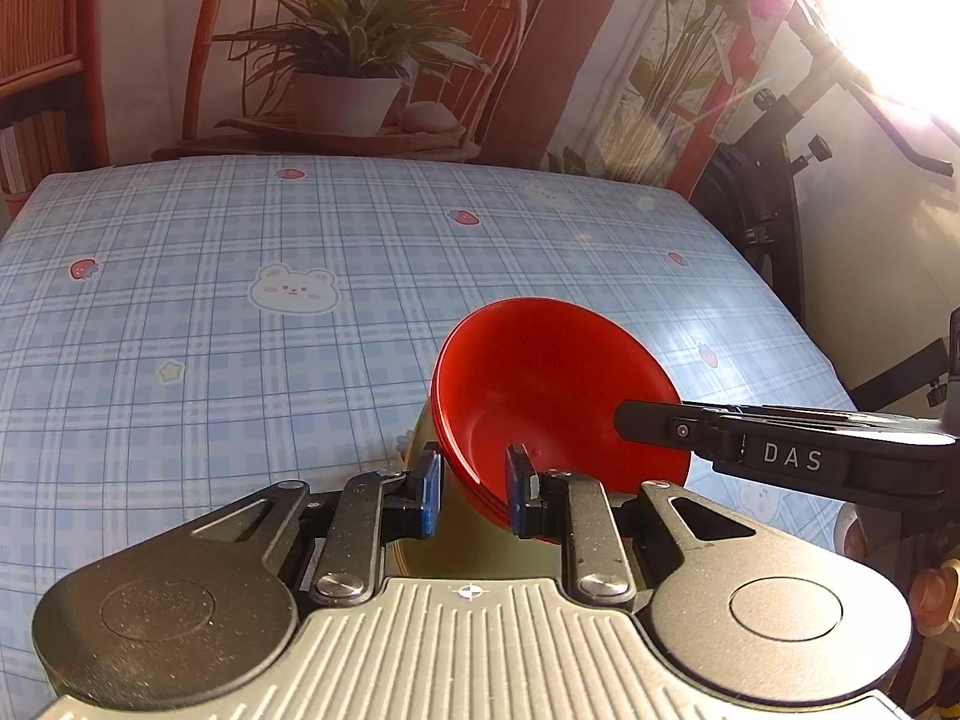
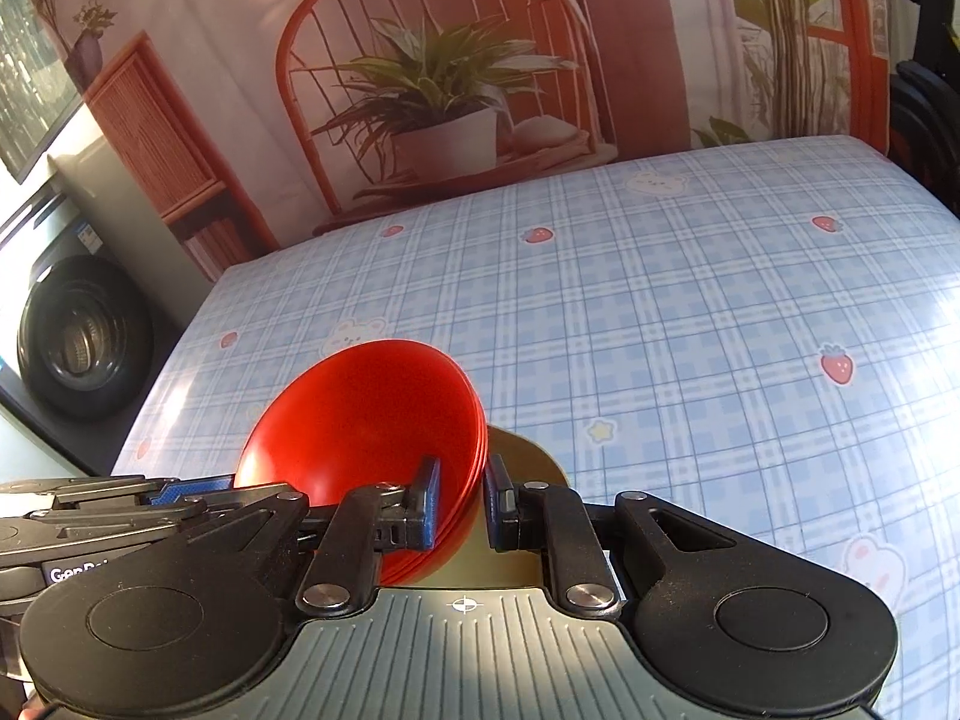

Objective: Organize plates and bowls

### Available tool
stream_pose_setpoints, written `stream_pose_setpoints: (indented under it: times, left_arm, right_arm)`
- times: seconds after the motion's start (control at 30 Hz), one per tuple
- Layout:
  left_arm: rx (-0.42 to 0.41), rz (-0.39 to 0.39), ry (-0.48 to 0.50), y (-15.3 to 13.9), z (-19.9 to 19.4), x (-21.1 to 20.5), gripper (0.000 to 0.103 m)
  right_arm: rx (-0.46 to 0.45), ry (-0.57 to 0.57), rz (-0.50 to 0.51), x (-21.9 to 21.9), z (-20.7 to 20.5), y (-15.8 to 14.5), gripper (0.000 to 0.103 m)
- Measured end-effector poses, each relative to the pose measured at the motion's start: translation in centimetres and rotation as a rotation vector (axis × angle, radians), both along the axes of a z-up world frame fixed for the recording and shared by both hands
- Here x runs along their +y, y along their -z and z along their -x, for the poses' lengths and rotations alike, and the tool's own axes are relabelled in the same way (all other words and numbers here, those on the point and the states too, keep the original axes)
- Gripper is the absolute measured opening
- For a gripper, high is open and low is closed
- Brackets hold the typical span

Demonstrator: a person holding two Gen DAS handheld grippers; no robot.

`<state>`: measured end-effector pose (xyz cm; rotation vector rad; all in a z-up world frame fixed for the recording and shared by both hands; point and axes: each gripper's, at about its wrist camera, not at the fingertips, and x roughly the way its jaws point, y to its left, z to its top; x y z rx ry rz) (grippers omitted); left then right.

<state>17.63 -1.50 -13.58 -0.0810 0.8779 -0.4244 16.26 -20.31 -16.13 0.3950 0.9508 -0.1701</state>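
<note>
A stack of red bowls (image 1: 540, 384) sits nested and tilted over an olive-gold plate (image 1: 414, 450) on the blue plaid tablecloth. My left gripper (image 1: 471, 492) has one blue pad outside the stack's left wall and one inside, closed on the rim. In the right wrist view the same red bowls (image 2: 360, 414) are tilted left, and my right gripper (image 2: 459, 498) straddles their right rim, one pad inside and one outside, over the gold plate (image 2: 528, 462). The right gripper's fingers (image 1: 654, 417) reach into the bowl from the right.
The tablecloth (image 1: 240, 300) with bears and strawberries covers the table. A backdrop with a printed chair and potted plant (image 1: 348, 78) hangs behind. A black stand (image 1: 774, 192) is at the right edge. A washing machine (image 2: 78, 330) stands to the left.
</note>
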Motion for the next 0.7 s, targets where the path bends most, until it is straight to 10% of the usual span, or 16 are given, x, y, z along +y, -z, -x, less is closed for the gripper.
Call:
stream_pose_setpoints:
  times: [0.7]
  left_arm:
    - [-0.038, -0.118, -0.02, 1.0, 0.8, -1.2, 0.023]
  right_arm:
    - [0.001, -0.016, 0.011, -0.4, -0.1, 0.5, 0.022]
